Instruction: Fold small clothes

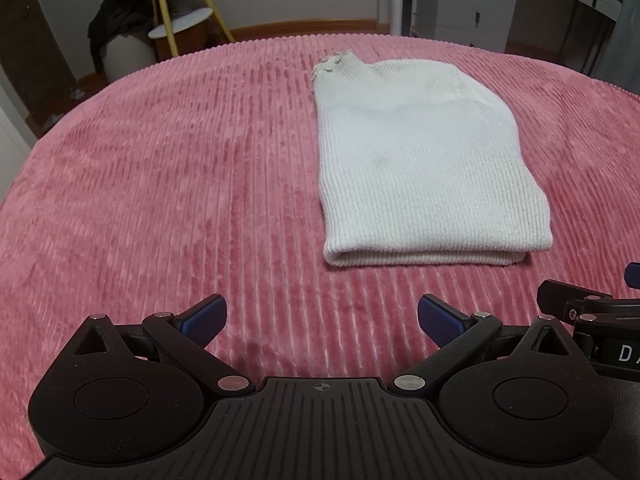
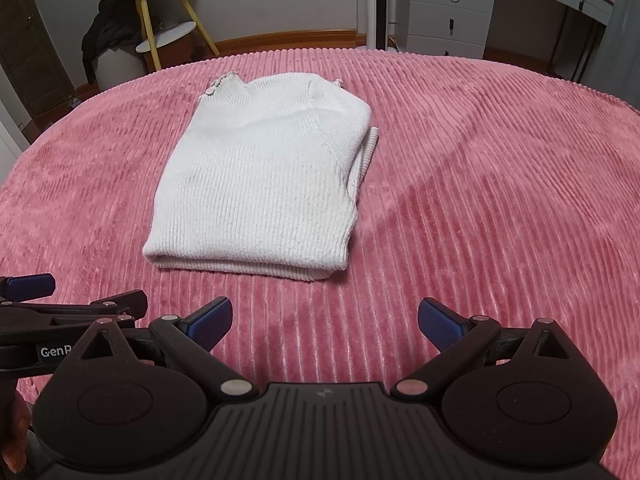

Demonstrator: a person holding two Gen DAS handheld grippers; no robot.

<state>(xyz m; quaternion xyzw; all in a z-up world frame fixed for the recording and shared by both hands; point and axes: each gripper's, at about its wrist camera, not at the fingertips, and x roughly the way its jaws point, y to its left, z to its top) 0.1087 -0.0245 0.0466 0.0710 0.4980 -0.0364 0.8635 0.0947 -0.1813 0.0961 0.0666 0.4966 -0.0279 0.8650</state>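
Note:
A small white ribbed sweater (image 1: 416,160) lies folded into a rectangle on the pink corduroy bedspread (image 1: 160,180), its frilled collar at the far end. The same sweater (image 2: 260,180) sits left of centre in the right wrist view, one sleeve edge poking out at its right side. My left gripper (image 1: 322,322) is open, hovering over bare bedspread short of the sweater's near fold. My right gripper (image 2: 324,322) is open too, empty, just in front of the sweater's near edge. Each gripper shows at the edge of the other's view.
Beyond the bed's far edge stand a yellow-legged side table (image 2: 160,12) with dark clothing draped beside it, a white fan pole (image 2: 372,4), and grey drawers (image 2: 444,12) under a desk. Pink bedspread (image 2: 500,180) stretches wide right of the sweater.

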